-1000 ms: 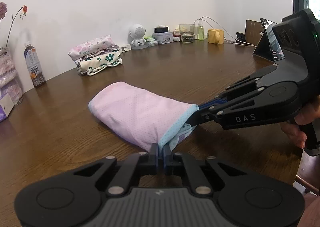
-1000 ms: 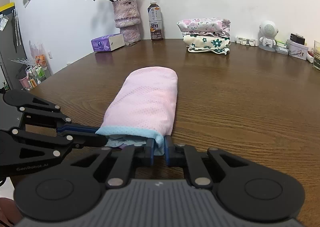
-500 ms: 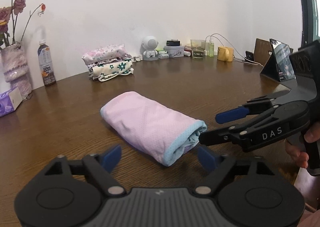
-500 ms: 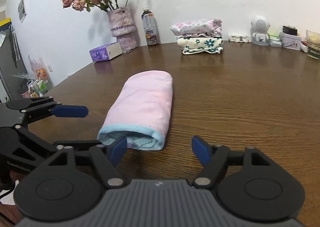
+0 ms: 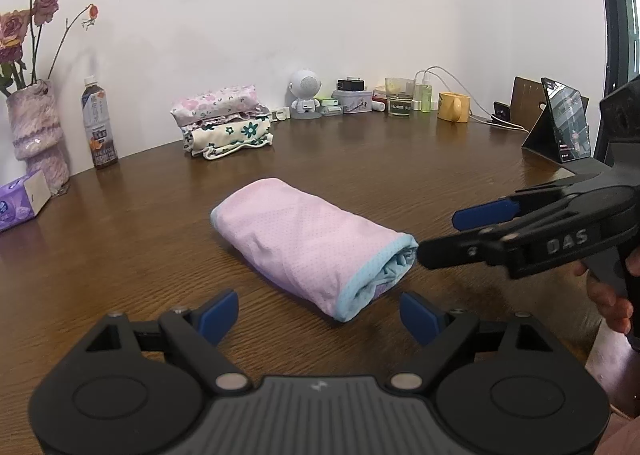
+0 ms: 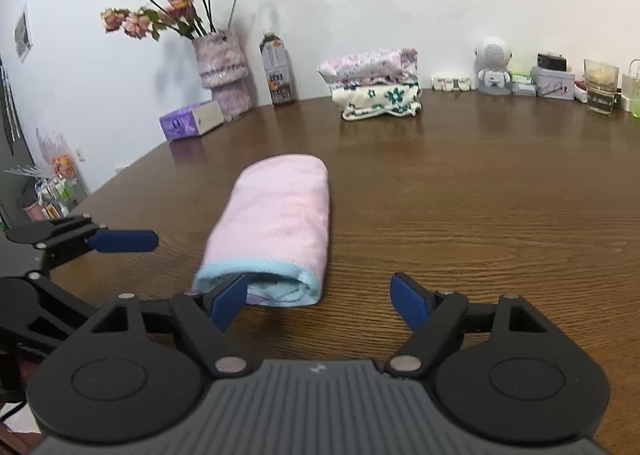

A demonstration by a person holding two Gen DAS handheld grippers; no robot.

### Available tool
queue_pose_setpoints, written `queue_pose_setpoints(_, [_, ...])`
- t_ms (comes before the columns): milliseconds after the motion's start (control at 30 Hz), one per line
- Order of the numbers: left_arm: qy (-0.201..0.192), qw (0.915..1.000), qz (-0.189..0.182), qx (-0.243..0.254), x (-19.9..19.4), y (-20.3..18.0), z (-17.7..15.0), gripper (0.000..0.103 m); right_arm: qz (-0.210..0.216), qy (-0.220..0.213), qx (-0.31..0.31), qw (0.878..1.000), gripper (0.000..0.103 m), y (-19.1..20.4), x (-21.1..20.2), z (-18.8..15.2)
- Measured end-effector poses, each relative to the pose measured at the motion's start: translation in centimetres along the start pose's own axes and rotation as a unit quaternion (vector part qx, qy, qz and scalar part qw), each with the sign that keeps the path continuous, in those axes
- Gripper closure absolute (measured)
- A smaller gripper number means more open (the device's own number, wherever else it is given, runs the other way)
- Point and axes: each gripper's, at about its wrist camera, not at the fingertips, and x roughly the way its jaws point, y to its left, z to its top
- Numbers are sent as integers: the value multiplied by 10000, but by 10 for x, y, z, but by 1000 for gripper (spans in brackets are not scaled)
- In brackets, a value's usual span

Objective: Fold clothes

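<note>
- We have the pink dotted mesh garment with a pale blue hem, folded into a thick roll, lying on the brown wood-grain desk towards its near edge, well apart from the stack of two folded floral garments at the wall.
- Our left tool stands wide with nothing between its blue pads; its jaws have just been opening and the roll's hemmed end lies just ahead of it, untouched.
- Our right tool is also wide and holds nothing. Its jaws have just been opening too. In its own view its left pad shows in front of the blue hem, and we cannot tell whether it brushes the cloth.
- We judge the step in hand to be letting go of the finished fold and drawing clear. To do it well, we should back both tools straight out along the roll's line and slightly upward, so that no pad snags the hem and pulls the layers open.
- If the garment is to join the floral stack, we should pinch it from both sides across its thickness, not by the loose hem alone.
- The roll's long axis runs from us towards the floral stack, at a slight slant. Its open, blue-hemmed end faces our tools, and its rounded, closed end points at the stack and the wall.
</note>
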Motion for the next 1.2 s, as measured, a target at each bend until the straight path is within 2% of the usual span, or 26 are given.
queue_pose_setpoints(67, [20,10000,19,-94,-6,9,-3,24,54,-68,-6,10000,25,6,-5,0])
queue_pose_setpoints(200, [68,9996,72,-257,-19,31,-7,40,329,-38,-69,9994,37,24,-3,-2])
queue_pose_setpoints(367, [73,9998,-20,-188,-28,51,-8,50,508,163,-217,9983,44,52,14,-4])
queue_pose_setpoints(467, [69,9999,-87,-98,-28,57,-7,50,396,270,-160,9987,55,62,23,-3])
queue_pose_setpoints(533, [54,9999,-127,-69,-27,58,-6,50,379,297,-27,9988,67,63,28,-1])
queue_pose_setpoints(700, [41,9998,-198,-71,-23,61,-5,50,341,295,25,9990,80,64,38,-1])
queue_pose_setpoints(767, [53,9997,-225,-59,-21,60,-4,50,306,296,1,9991,92,64,41,-2])
queue_pose_setpoints(800, [61,9997,-246,-40,-20,60,-3,50,295,291,-16,9991,101,64,42,-2])
queue_pose_setpoints(1033, [136,9984,-478,277,-5,56,9,50,346,216,-251,9989,101,46,24,-1])
queue_pose_setpoints(1200, [219,9962,-682,491,18,47,22,49,189,344,-339,9987,101,12,6,-3])
